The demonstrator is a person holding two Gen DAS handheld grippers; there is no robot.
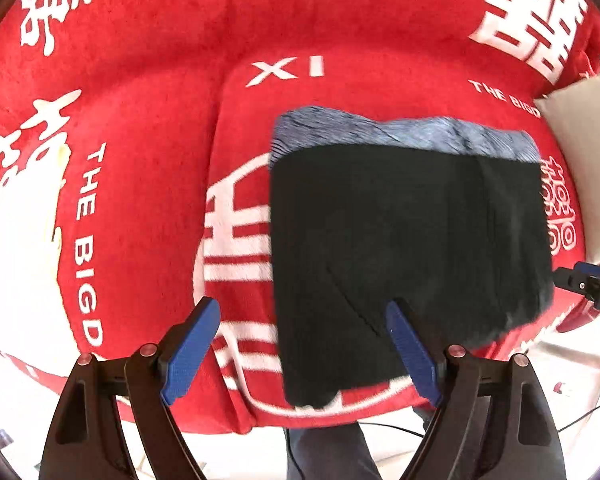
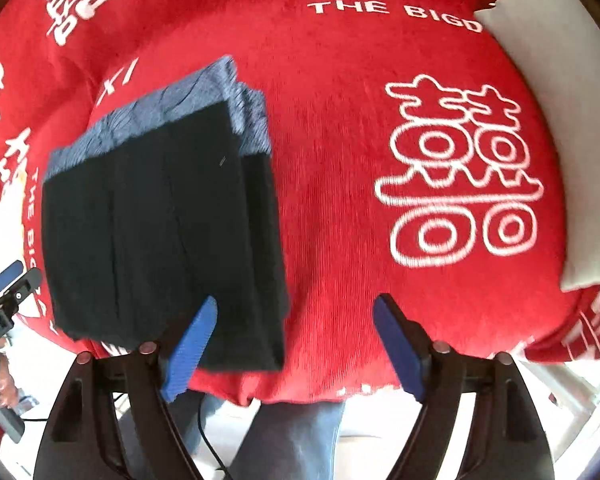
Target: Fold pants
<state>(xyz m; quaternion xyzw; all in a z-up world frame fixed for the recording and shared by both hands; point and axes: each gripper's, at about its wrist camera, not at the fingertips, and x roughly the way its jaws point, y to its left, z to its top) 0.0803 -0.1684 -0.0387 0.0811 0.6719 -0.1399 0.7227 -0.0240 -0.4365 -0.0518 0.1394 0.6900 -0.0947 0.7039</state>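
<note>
Pants (image 1: 404, 248), black with a blue-grey ribbed waistband (image 1: 400, 130), lie folded into a compact rectangle on a red blanket (image 1: 148, 92) printed with white characters and lettering; the waistband sits at the far edge of the fold, the near edge close to the blanket's front border. Left gripper (image 1: 302, 354) hangs above the fold's near-left corner, blue pads spread wide, nothing between them and no contact with the cloth; right gripper (image 2: 294, 346) hangs above the fold's near-right corner, pads likewise wide apart and empty. A pale cushion (image 2: 548, 92) rests on the blanket well to the right of the pants; a person's jeans-clad legs (image 2: 296, 436) stand below the blanket's front edge.
</note>
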